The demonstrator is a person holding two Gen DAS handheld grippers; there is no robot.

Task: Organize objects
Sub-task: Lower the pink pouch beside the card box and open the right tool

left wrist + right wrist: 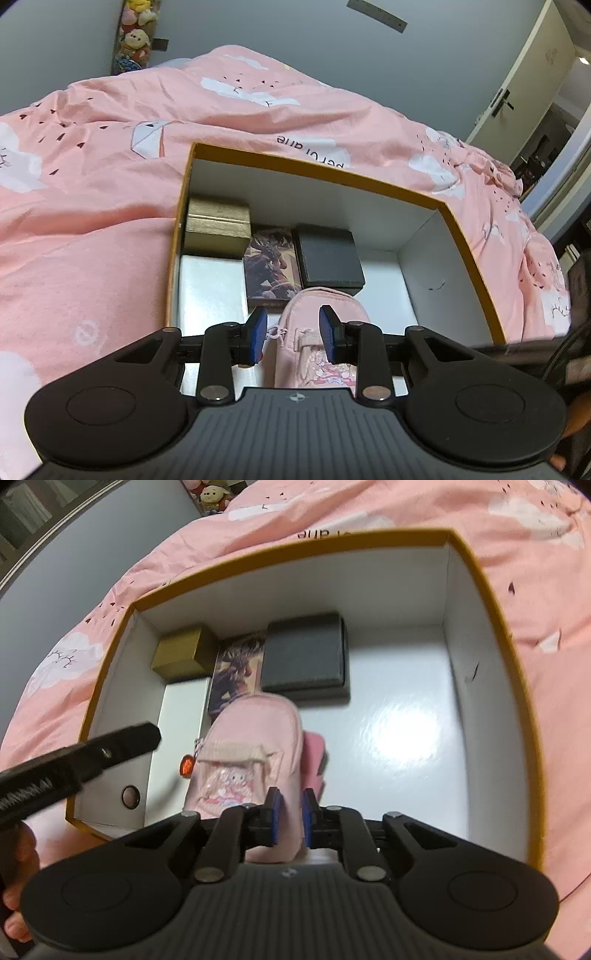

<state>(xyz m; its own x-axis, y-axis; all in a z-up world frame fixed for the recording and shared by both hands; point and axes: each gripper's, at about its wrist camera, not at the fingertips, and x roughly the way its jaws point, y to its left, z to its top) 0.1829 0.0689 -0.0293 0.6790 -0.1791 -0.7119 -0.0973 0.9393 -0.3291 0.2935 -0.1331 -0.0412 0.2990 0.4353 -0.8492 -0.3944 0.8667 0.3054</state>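
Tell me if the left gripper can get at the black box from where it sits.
Probably not directly. The pink mini backpack stands between the left gripper and the black box, against the box's near edge. Coming in over the backpack, the box's top looks uncovered.

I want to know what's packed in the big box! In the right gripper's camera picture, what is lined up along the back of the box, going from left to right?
Gold box → picture card with a dark drawing → black box → then only bare white floor of the big box, up to its right wall.
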